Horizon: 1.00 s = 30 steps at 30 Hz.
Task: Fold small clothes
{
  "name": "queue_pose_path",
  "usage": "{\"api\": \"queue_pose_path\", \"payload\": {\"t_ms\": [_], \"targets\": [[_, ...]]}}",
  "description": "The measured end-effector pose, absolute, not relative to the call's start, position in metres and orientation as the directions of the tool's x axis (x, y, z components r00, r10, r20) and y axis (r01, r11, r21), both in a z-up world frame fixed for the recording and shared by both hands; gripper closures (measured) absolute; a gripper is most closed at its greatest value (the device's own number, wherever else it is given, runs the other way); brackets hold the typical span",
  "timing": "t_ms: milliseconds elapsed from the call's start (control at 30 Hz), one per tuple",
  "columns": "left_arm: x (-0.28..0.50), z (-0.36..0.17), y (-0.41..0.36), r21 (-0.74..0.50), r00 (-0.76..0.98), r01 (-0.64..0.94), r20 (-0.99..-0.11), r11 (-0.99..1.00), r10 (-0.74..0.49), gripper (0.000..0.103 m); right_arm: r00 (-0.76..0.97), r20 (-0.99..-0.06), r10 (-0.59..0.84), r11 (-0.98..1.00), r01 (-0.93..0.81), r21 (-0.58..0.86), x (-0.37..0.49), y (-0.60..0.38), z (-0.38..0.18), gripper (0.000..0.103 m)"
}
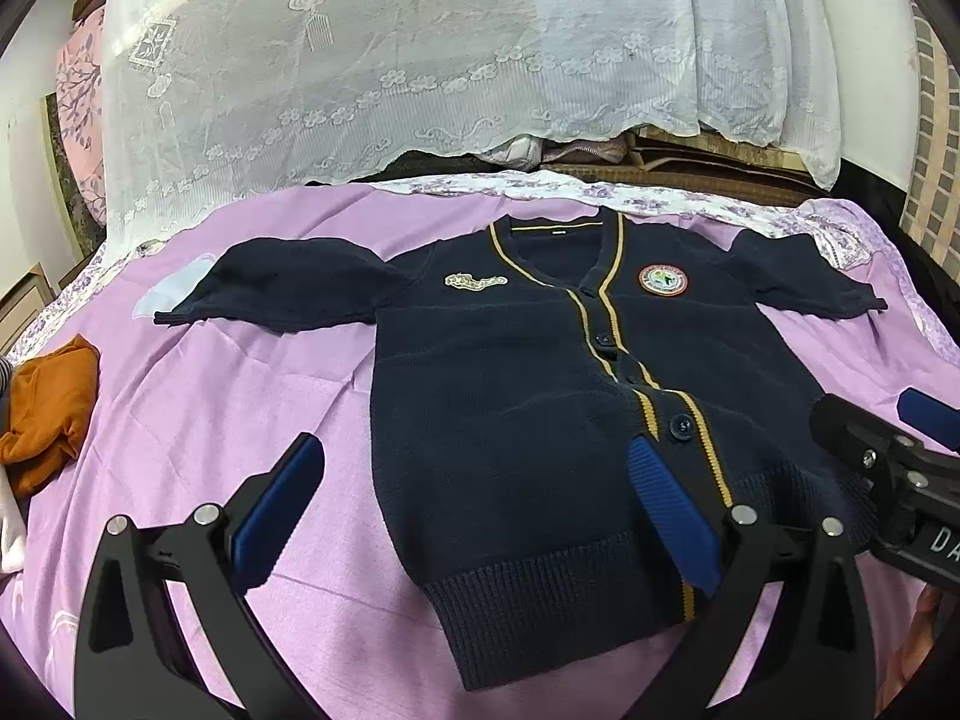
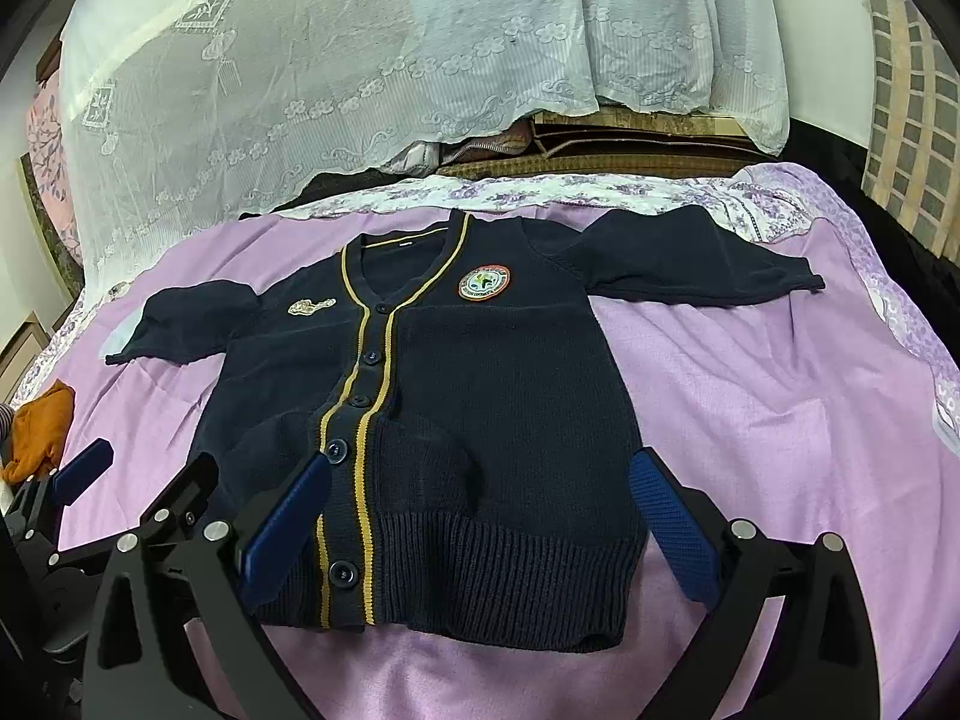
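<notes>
White letters "DA" show on the right claw's black body.

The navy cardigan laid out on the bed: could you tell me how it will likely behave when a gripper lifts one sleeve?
The navy cardigan looks like soft knit, so it would probably drape and sag, not hold its shape. Its ribbed texture should grip fairly well. Buttoned shut, its front panels likely move together.

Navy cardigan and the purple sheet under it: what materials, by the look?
Navy cardigan: knit yarn, probably wool or acrylic; ribbed hem and matte, stitch-textured surface show it. Purple sheet: thin woven fabric, likely cotton or a blend; smooth, slightly creased, faint sheen.
</notes>
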<state>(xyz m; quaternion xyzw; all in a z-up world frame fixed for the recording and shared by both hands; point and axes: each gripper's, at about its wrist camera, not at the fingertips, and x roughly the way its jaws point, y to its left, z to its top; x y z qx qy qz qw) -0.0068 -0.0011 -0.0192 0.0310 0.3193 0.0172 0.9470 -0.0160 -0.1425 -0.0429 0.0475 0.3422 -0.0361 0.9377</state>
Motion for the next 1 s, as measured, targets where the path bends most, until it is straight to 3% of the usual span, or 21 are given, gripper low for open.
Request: {"api": "queue_pose_path", "payload": {"t_ms": [1000], "targets": [[-0.0077,-0.019,0.0011,0.069,0.796,-0.012,-0.603,0.998,0.052,0.004,0.768,-0.64,-0.035,0.993,0.1,0.066,-0.0169,-0.1413,-0.0446,0.003]]}}
